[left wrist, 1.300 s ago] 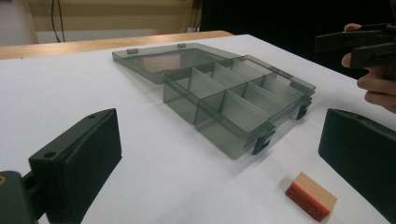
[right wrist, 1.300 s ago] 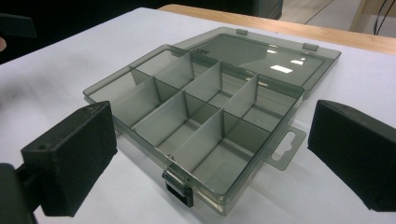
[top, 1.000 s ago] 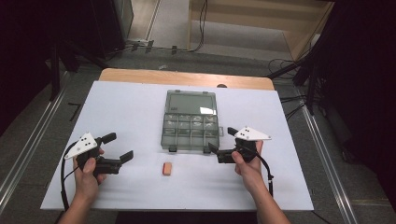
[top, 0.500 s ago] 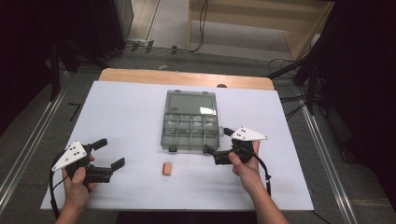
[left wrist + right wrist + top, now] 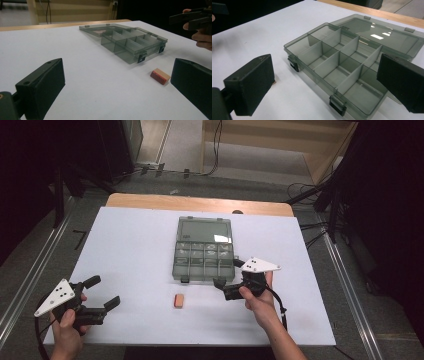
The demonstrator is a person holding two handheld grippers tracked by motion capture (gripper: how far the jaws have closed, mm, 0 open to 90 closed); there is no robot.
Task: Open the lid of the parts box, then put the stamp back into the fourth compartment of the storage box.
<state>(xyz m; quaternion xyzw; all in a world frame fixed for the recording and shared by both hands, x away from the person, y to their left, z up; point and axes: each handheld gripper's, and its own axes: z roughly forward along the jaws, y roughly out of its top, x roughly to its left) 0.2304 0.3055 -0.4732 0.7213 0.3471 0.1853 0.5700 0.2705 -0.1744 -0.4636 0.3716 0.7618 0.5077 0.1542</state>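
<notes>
A smoky-grey compartment box (image 5: 204, 257) lies open in the middle of the white table (image 5: 130, 245), with its lid folded flat behind it and its cells looking empty. A small orange-tan block (image 5: 178, 300) rests just in front of the box. My left gripper (image 5: 105, 291) is open near the table's front left, and the left gripper view has the block (image 5: 160, 75) close to its right jaw and the box (image 5: 130, 45) beyond. My right gripper (image 5: 227, 272) is open at the box's front right corner, its jaws standing either side of the compartments (image 5: 334, 65).
A wooden strip (image 5: 200, 204) runs along the table's far edge. Metal rails and cables lie on the floor around the table. The person's right hand and right gripper (image 5: 192, 18) appear at the upper right of the left gripper view.
My left gripper has drawn back to the left and toward the near edge. The right gripper has shifted slightly left at the box corner. Box and block have not moved.
</notes>
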